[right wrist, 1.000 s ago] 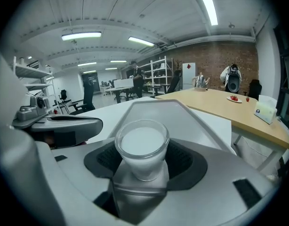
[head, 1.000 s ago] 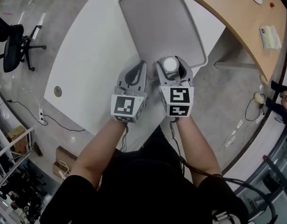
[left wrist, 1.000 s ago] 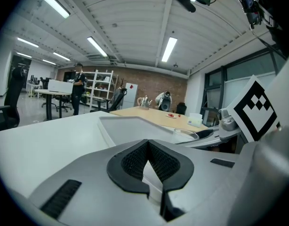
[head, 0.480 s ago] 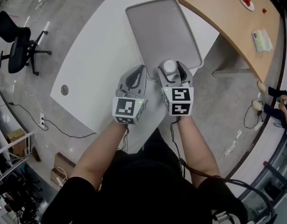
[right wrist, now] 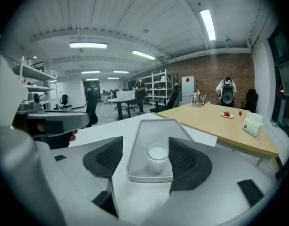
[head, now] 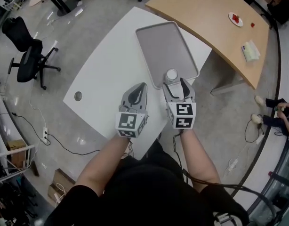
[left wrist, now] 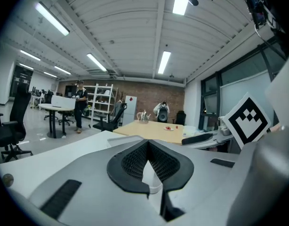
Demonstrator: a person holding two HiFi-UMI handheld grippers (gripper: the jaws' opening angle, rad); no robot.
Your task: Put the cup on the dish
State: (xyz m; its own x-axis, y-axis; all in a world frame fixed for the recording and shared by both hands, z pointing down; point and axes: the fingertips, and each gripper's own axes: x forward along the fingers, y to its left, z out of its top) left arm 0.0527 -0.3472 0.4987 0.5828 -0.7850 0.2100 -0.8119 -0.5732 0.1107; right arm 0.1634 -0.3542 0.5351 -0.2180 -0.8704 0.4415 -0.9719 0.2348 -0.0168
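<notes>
White table (head: 111,79) holds the dish (head: 165,46), cup (head: 171,75) standing on it. Right gripper (head: 175,83) gapes, left gripper (head: 140,86) pinched empty; cup seems light, rigid, slick: grip mid-wall.

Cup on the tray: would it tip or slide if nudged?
Likely stiff and light: the cup is small, white and plain. Standing upright, about as wide as tall, it would probably slide on the smooth tray rather than tip.

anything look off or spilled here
Nothing stands out. The cup stands upright on the dish, close to its near end, with no spill visible. The right gripper has its jaws apart.
</notes>
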